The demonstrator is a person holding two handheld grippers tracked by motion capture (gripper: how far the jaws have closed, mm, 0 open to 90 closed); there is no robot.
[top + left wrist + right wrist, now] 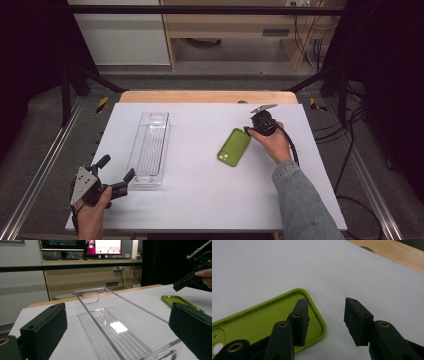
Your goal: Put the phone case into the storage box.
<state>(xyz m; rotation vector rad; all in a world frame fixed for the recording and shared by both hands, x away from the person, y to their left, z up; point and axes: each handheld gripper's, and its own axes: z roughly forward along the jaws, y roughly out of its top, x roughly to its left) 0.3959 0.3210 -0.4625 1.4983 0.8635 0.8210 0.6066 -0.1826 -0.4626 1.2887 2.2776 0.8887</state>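
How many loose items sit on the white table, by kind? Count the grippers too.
Green phone case: 1
Clear plastic tray: 1
Hand-held grippers: 2, the left gripper and the right gripper
Total: 4

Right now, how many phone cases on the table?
1. A green phone case lies open side up, right of the clear tray, with the right gripper straddling its end wall: one jaw inside, the other outside, not yet gripping. Nothing looks hidden.
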